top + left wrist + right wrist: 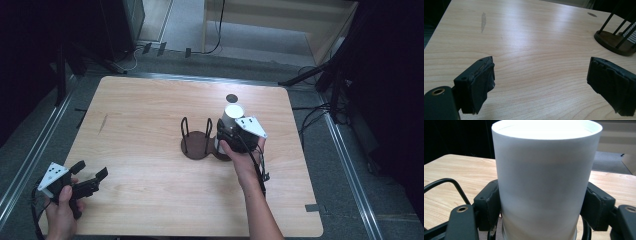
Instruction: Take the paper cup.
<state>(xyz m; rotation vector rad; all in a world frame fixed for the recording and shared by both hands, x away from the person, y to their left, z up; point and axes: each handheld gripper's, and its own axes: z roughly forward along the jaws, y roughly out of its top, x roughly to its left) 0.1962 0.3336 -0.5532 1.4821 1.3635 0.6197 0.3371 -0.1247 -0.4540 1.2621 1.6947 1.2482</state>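
A tall white cup (233,115) stands upright on the right round base of a dark brown holder (196,148) with black wire loops, near the table's middle. My right gripper (226,136) is shut on the cup's lower half from the near side. In the right gripper view both black pads (489,203) press against the cup (544,177), one on each side, and a wire loop (451,182) curves at the left. My left gripper (91,170) hovers open at the table's near left corner. Nothing is between its jaws (540,77), and the holder (614,42) lies far off at the right.
The light wooden table (140,110) has a small dark round spot (230,98) behind the cup and a faint grey streak (103,123) at the left. Dark floor, rails and cables surround the table. The holder's left base stands bare between its loops.
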